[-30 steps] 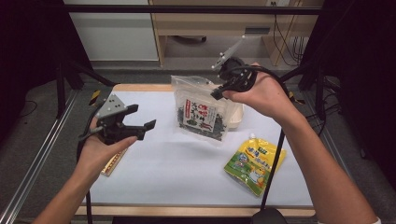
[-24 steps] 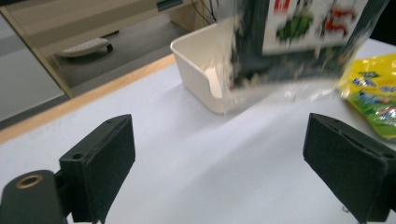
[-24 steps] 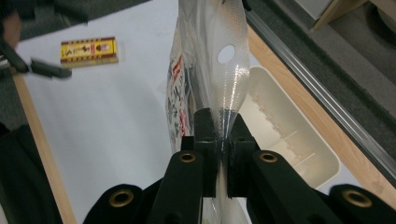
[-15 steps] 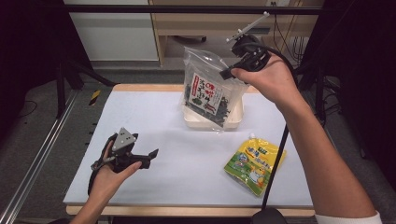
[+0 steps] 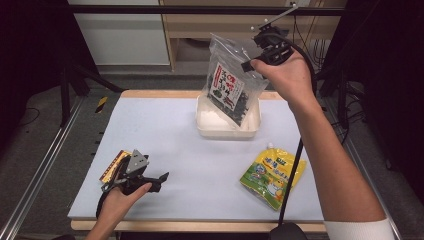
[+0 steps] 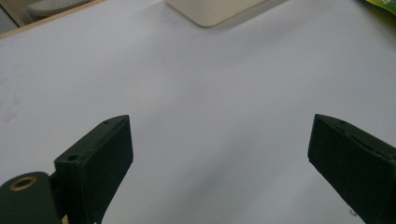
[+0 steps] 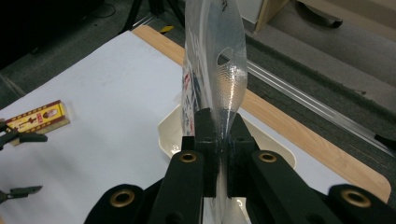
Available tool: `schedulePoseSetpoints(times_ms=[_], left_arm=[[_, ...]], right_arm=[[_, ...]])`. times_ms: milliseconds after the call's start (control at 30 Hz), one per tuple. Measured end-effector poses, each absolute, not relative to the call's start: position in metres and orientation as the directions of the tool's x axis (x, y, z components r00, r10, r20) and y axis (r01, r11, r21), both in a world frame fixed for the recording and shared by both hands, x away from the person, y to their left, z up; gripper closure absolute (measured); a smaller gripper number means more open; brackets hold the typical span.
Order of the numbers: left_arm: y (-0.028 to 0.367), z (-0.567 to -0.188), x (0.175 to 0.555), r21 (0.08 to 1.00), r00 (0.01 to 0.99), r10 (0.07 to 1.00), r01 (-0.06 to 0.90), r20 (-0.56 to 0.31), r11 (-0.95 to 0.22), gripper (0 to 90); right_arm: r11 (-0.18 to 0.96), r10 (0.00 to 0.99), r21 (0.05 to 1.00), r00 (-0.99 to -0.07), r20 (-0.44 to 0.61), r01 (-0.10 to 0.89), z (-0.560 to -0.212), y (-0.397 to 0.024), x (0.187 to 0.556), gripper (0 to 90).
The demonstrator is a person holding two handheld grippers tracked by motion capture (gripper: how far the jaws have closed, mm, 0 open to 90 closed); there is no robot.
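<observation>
A clear zip bag of dark seaweed with a red and white label point(image 5: 231, 87) hangs tilted over the cream tub point(image 5: 205, 131) at the back of the white table. My right gripper point(image 5: 248, 65) is shut on the bag's top corner; in the right gripper view the jaws point(image 7: 219, 126) pinch the crinkled plastic point(image 7: 212, 56) above the tub's rim point(image 7: 170, 133). Low over the table's near left, my left gripper point(image 5: 159, 182) has just been opening. Its jaws point(image 6: 219, 154) stand wide with only bare table between them.
A yellow and green pouch point(image 5: 272, 175) lies flat at the near right. A small yellow and red box point(image 5: 112, 165) sits just left of my left hand, also seen as the box point(image 7: 37, 116). A black pole point(image 5: 290, 180) rises in front of the pouch.
The left hand has dropped toward the near-left table and its jaws have spread wider. The right hand has lifted the bag higher, and it now hangs over the tub.
</observation>
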State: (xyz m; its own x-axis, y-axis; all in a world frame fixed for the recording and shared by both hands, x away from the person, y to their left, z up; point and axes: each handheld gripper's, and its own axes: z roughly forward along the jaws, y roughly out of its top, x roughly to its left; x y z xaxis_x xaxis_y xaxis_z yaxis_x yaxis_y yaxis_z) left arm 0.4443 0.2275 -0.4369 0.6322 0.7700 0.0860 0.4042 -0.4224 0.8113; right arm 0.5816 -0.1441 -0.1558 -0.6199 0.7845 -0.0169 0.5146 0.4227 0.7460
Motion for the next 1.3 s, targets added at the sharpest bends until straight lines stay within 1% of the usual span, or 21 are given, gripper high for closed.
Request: schedulePoseSetpoints(times_ms=[200,367,567,767,1033,1200,1300], left_arm=[[0.230,-0.440,0.446,0.806,0.627,0.775,0.416,0.080,-0.420,6.6],[0.232,-0.441,0.447,0.804,0.626,0.776,0.423,0.074,-0.418,6.6],[0.232,-0.441,0.447,0.805,0.628,0.775,0.424,0.068,-0.415,6.6],[0.231,-0.441,0.446,0.803,0.636,0.768,0.422,0.068,-0.420,6.6],[0.230,-0.442,0.447,0.802,0.640,0.766,0.424,0.064,-0.421,6.7],[0.229,-0.443,0.447,0.798,0.643,0.763,0.426,0.066,-0.427,6.8],[0.229,-0.444,0.447,0.798,0.643,0.763,0.427,0.064,-0.426,6.8]], right_arm=[[0.396,0.800,0.750,-0.600,0.001,0.529,-0.158,-0.139,0.594,86.5],[0.411,0.800,0.742,-0.599,-0.015,0.530,-0.165,-0.133,0.605,86.5],[0.394,0.810,0.746,-0.586,-0.007,0.536,-0.171,-0.128,0.617,86.6],[0.403,0.809,0.740,-0.587,-0.013,0.539,-0.181,-0.123,0.632,86.8],[0.385,0.812,0.733,-0.583,0.021,0.562,-0.196,-0.125,0.644,86.9],[0.365,0.812,0.734,-0.581,0.051,0.573,-0.207,-0.127,0.647,86.9],[0.369,0.809,0.732,-0.585,0.050,0.573,-0.209,-0.128,0.648,86.9]])
